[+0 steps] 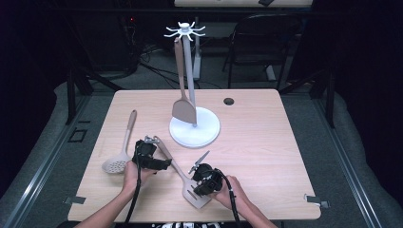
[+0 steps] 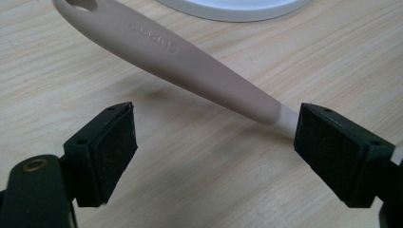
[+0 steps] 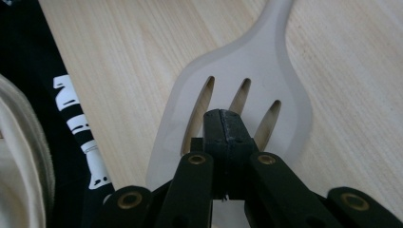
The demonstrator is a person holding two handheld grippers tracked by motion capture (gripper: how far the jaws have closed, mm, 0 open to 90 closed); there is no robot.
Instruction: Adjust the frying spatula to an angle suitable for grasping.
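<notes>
A beige slotted spatula [image 1: 172,164] lies slantwise on the wooden table [image 1: 266,142], its handle end toward the white utensil stand [image 1: 202,135]. My left gripper [image 1: 156,154] stands open astride the handle [image 2: 190,61]; one pad [image 2: 107,152] is left of it and the other at its right, neither pressing. In the left gripper view the gripper's [image 2: 218,142] jaws are wide apart. My right gripper [image 1: 195,186] is over the slotted blade [image 3: 266,61]. Its tips [image 3: 223,121] are shut together with nothing between them, just at the slots. Whether they touch the blade I cannot tell.
A solid beige turner [image 1: 183,107] hangs from the stand's top hooks. A perforated skimmer [image 1: 116,164] lies at the left of the table. A cable hole [image 1: 228,101] sits at the back. The near table edge and the person's shirt [image 3: 76,123] are close to the blade.
</notes>
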